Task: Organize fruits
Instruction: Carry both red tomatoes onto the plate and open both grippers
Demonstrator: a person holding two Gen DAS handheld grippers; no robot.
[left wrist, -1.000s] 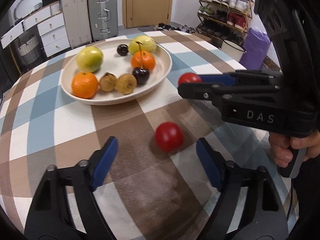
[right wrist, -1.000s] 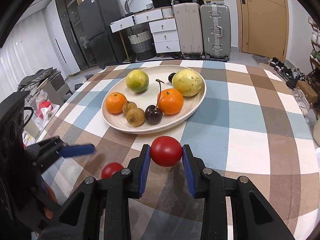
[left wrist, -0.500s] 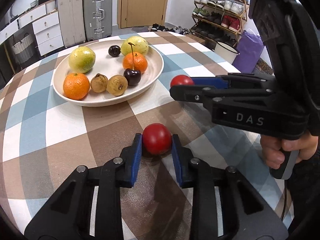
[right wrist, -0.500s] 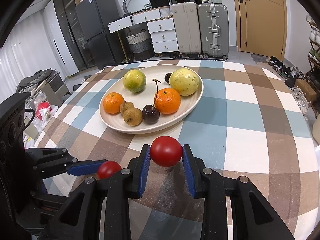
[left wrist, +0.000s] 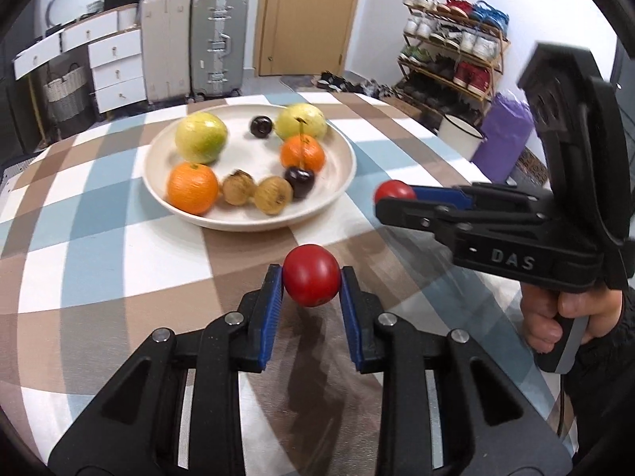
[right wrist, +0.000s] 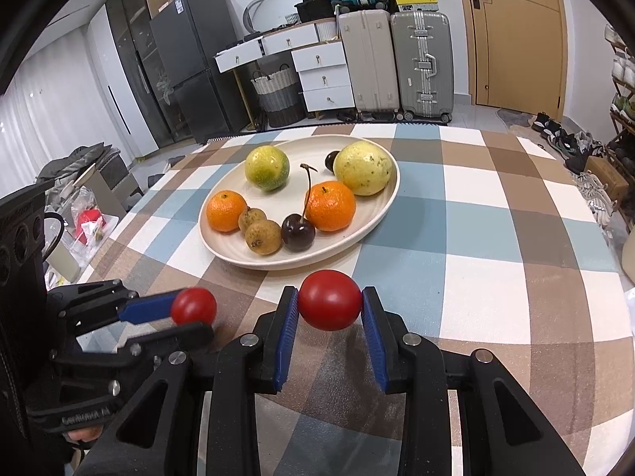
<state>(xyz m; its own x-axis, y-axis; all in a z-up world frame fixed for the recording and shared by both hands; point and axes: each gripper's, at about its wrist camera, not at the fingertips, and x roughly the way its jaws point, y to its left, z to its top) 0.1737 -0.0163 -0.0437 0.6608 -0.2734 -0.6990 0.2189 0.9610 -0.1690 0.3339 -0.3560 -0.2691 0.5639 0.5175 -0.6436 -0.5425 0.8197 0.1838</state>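
My left gripper (left wrist: 311,281) is shut on a red tomato (left wrist: 311,279) and holds it above the checked tablecloth, short of the plate. My right gripper (right wrist: 329,307) is shut on a second red tomato (right wrist: 329,305), also in front of the plate; it shows in the left wrist view (left wrist: 393,190) too. The cream plate (left wrist: 337,190) holds two yellow-green guavas, two oranges (left wrist: 192,188), two brown longans and two dark cherries. In the right wrist view the left gripper with its tomato (right wrist: 193,305) is at the lower left.
The round table has a brown, blue and white checked cloth (right wrist: 496,238). Beyond it stand suitcases (right wrist: 420,59), white drawers, a fridge, a door and a shoe rack (left wrist: 456,55). A white bucket (left wrist: 460,135) and a purple bag stand past the table's right edge.
My left gripper closed on the tomato that lay on the cloth and lifted it toward the plate. My right gripper kept its tomato and barely moved.
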